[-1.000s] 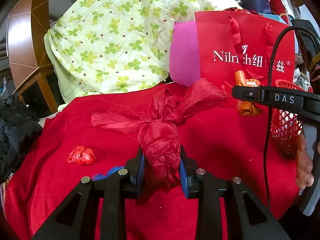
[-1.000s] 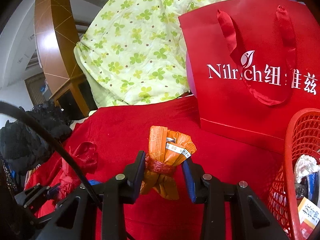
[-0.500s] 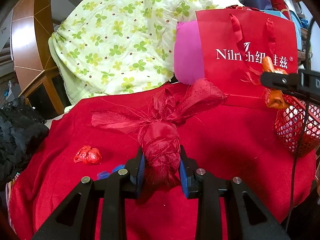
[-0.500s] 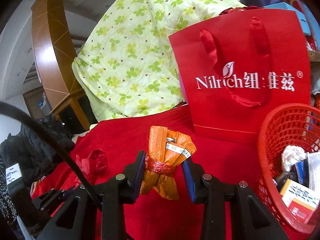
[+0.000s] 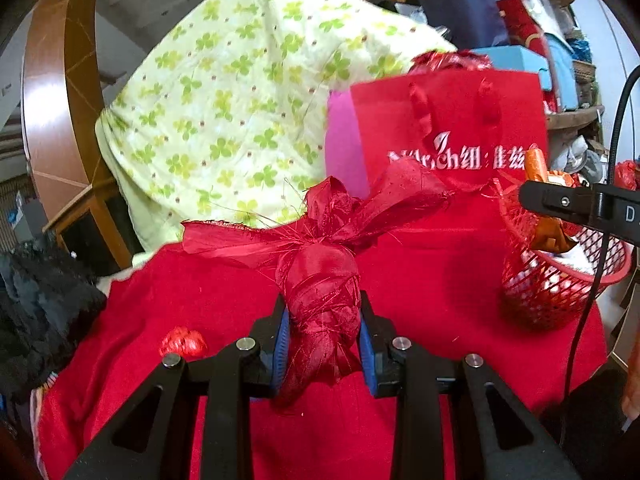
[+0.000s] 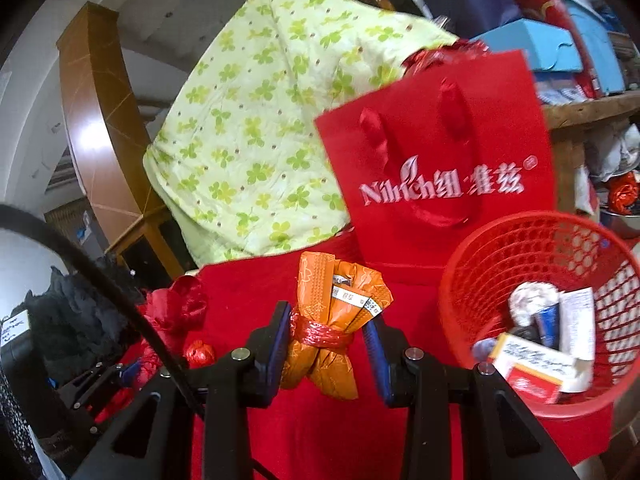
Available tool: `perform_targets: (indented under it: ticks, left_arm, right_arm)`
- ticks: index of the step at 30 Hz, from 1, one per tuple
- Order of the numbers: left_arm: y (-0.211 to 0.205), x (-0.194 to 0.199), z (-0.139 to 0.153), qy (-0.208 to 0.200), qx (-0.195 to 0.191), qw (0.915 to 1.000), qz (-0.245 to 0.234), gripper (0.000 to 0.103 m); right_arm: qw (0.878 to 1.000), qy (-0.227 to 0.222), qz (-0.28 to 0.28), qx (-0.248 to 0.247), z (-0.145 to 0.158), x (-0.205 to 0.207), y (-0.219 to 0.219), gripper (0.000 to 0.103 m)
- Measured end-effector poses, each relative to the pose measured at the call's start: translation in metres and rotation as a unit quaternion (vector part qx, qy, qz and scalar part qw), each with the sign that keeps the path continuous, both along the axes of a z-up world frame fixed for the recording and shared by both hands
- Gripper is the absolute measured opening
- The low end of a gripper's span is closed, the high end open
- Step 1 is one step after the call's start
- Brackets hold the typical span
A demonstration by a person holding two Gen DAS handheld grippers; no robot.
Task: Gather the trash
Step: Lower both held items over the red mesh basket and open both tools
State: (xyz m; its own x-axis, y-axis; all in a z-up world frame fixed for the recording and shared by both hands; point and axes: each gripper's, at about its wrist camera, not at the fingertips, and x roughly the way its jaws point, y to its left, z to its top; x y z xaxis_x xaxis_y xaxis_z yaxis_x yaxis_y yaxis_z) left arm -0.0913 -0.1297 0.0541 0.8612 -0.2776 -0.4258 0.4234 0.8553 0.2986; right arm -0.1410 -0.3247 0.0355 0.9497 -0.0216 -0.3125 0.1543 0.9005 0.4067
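Right wrist view: my right gripper [image 6: 326, 344] clamps orange wrapper bundle [image 6: 334, 320]; left gripper [image 5: 320, 340] clamps red ribbon bundle [image 5: 320, 292]. Risk: early release drops bundle short of red basket [image 6: 480, 280], lower right.

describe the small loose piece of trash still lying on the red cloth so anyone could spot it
Start at the red cloth spread in front of the clover-print quilt. Look to its left part, near the black garment at the edge. There lies a crumpled red wrapper, a small shiny ball lying alone, unlike the red fabric bundle pinched in the left gripper.
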Motion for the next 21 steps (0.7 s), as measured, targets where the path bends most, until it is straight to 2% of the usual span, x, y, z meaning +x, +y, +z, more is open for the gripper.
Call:
perform_targets:
  ticks: [14, 21]
  left_arm:
    - [-0.034, -0.046, 0.043, -0.046, -0.004, 0.9977, -0.049, 0.032]
    - [-0.051, -0.062, 0.051, -0.049, -0.002, 0.9962, -0.072, 0.032]
  right_arm:
    - [0.997, -0.055, -0.054, -0.008, 0.041, -0.071, -0.033, 0.039]
    - [0.995, -0.073, -0.067, -0.007, 0.051, -0.091, -0.048, 0.039]
